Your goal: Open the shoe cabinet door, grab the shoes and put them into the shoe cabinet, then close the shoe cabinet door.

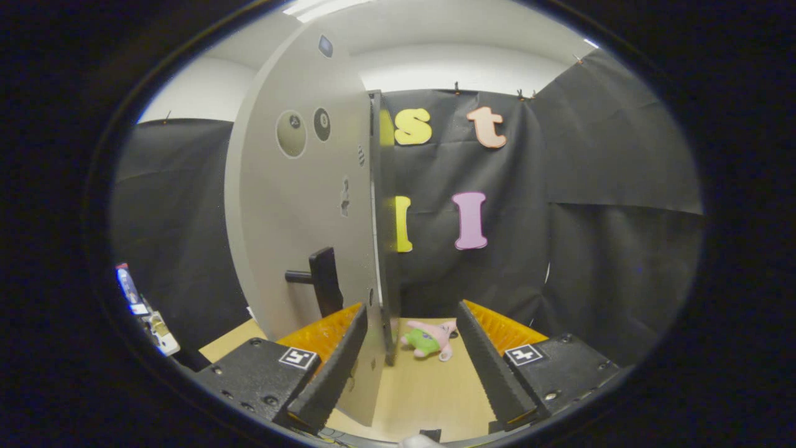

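The shoe cabinet door (298,205) is a tall pale grey panel that I see almost edge-on, swung out towards me. Its black handle (323,280) sticks out on the face just beyond my left finger (336,361). The door's dark narrow edge (377,205) runs down into the gap between my fingers, close to the left one. My gripper (411,305) is open, and the right finger (491,361) stands well apart from the door. Nothing is held.
A small pink and green plush toy (430,339) lies on the light wooden tabletop (429,392) just ahead of my fingers, to the right of the door's edge. Some small objects, one a bottle (140,305), stand far left. Black cloth walls close the booth behind.
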`<state>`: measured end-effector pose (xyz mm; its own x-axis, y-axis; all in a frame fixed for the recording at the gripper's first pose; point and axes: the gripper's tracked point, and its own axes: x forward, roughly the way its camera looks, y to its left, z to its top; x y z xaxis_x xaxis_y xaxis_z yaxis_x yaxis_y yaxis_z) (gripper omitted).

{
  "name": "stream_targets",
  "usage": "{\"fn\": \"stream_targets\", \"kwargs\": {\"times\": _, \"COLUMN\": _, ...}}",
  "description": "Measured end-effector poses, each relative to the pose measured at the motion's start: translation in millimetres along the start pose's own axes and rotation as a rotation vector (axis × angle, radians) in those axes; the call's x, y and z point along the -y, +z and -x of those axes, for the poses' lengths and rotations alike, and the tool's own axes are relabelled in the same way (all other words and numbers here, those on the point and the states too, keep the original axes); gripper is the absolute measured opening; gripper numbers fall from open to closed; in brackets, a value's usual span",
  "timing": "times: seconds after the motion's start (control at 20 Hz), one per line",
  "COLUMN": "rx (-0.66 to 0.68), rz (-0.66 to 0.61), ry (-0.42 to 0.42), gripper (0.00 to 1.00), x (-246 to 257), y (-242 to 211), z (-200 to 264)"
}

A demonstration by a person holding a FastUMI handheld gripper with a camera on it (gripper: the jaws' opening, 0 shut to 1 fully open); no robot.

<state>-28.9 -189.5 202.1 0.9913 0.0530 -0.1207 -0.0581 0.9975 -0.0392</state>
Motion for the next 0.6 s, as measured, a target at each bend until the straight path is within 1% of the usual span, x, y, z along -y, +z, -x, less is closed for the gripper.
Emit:
{"fn": "stream_targets", "kwargs": {"times": 0.25, "rx": 0.013, "rz": -0.001, "ry": -0.008, "gripper": 0.95, "x": -38.4, "y": -0.8, "z": 11.4}}
{"fn": "stream_targets", "kwargs": {"times": 0.6, "rx": 0.009, "rz": -0.006, "ry": 0.017, "gripper": 0.95, "x": -109.4, "y": -3.2, "z": -1.8}}
